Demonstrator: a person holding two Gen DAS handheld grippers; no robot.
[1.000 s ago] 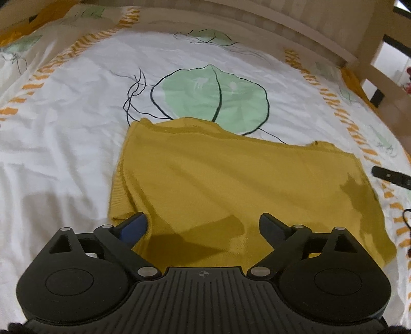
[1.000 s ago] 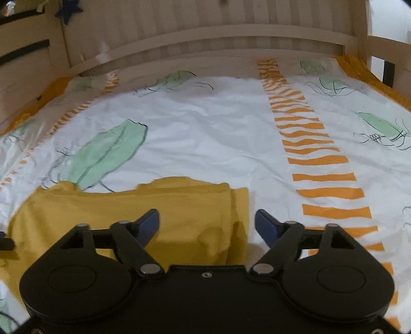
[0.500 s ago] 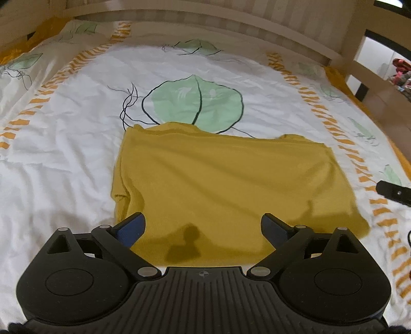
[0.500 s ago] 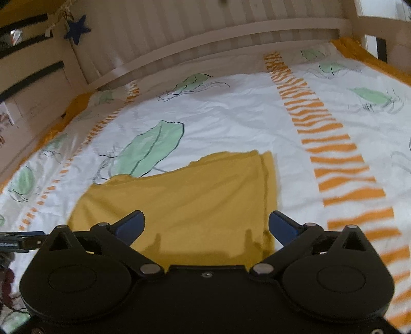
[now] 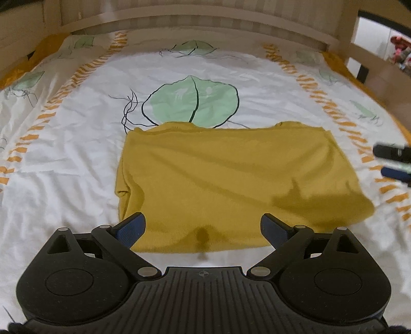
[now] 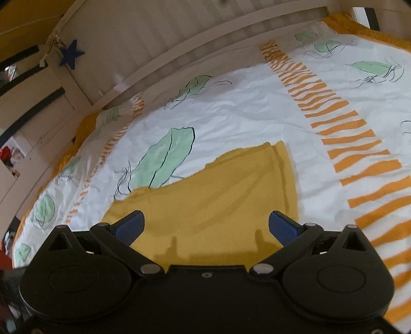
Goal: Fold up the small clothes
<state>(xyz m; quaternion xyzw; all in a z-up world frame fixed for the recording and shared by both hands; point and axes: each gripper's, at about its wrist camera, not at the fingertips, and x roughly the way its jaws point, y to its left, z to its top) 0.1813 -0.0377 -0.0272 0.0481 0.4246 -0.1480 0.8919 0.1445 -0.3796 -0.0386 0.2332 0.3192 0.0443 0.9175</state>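
Note:
A mustard-yellow garment [image 5: 231,179] lies folded flat in a rough rectangle on the bed, its left side doubled under in a soft fold. My left gripper [image 5: 203,227] hovers over its near edge, jaws wide open with nothing between them. In the right wrist view the same yellow garment [image 6: 218,205] fills the lower middle, and my right gripper [image 6: 206,227] stands wide open above its near right part, holding nothing. The right gripper's fingertips [image 5: 393,164] also show at the right edge of the left wrist view, beside the garment.
The bed is covered by a white sheet [image 5: 77,154] with green leaf prints and orange striped bands [image 6: 354,144]. A pale wooden slatted headboard [image 5: 200,18] closes the far side. A blue star [image 6: 72,54] hangs on the left rail.
Both grippers have drawn back and up from the garment, so more of it shows. The right gripper's jaws have spread wider and its view has rolled. The garment lies still.

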